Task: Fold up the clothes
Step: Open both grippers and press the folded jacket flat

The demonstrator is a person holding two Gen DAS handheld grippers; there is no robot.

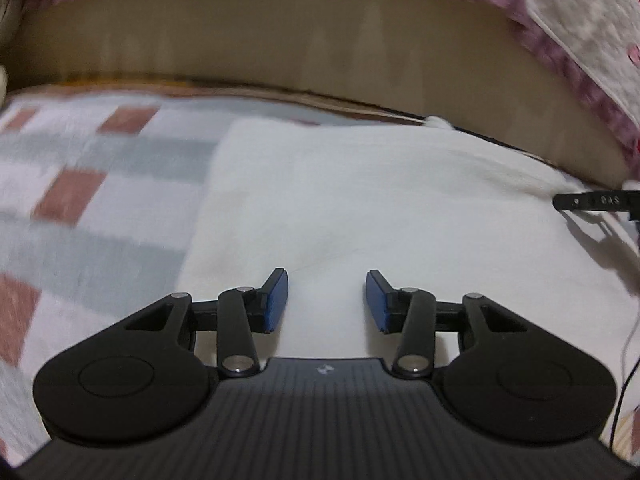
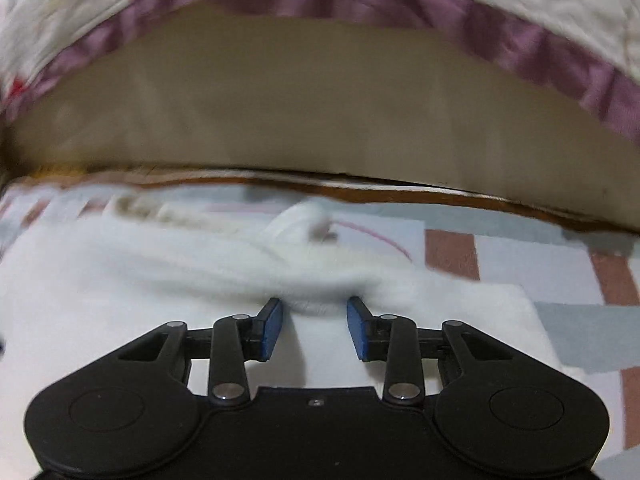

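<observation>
white garment (image 1: 380, 200): soft, rumpled | checked bedsheet (image 1: 80, 184): flat | headboard (image 1: 260, 48): smooth

a home bedroom: a bed (image 1: 80, 184) spread with a checked sheet (image 2: 560, 280) in white, grey and reddish-brown squares, a beige headboard-like panel (image 1: 280, 48) behind it, and a cream quilt with a purple satin border (image 2: 500, 36) draped over its top.

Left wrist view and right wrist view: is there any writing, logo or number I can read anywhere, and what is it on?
"DAS": pale letters on the black finger of the right hand-held gripper, at the right edge of the left wrist view.
Small pale emblem on the left hand-held gripper body: a symbol, no letters.
Right wrist view: blurred markings at the white garment's far edge, unreadable.
</observation>
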